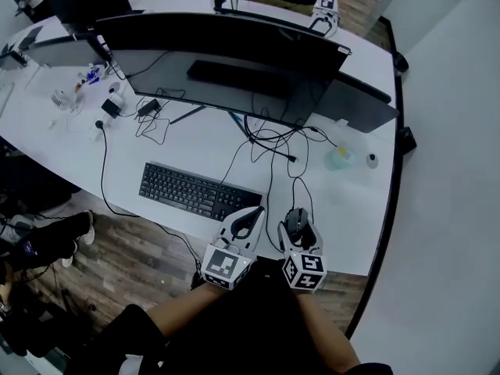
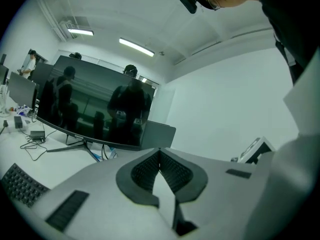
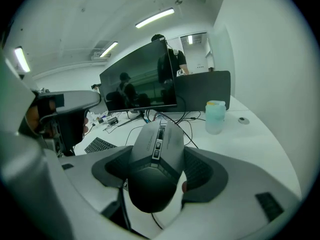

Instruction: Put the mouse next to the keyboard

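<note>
Waiting keyboard (image 1: 199, 192): flat on the desk, its right end just beside the left gripper.
Left gripper (image 2: 160, 151): jaws together, nothing between them. It stands between keyboard and mouse, so a sideways carry could knock into it.
Mouse (image 3: 155, 169): clamped in the right gripper (image 3: 159, 159) near the desk's front edge, right of the keyboard. The rounded shell could slip and drop off the edge.
Cable (image 1: 295, 186): runs back into a tangle. A snag there could tug the mouse loose.
Cup (image 3: 215, 116): well apart, little risk.
</note>
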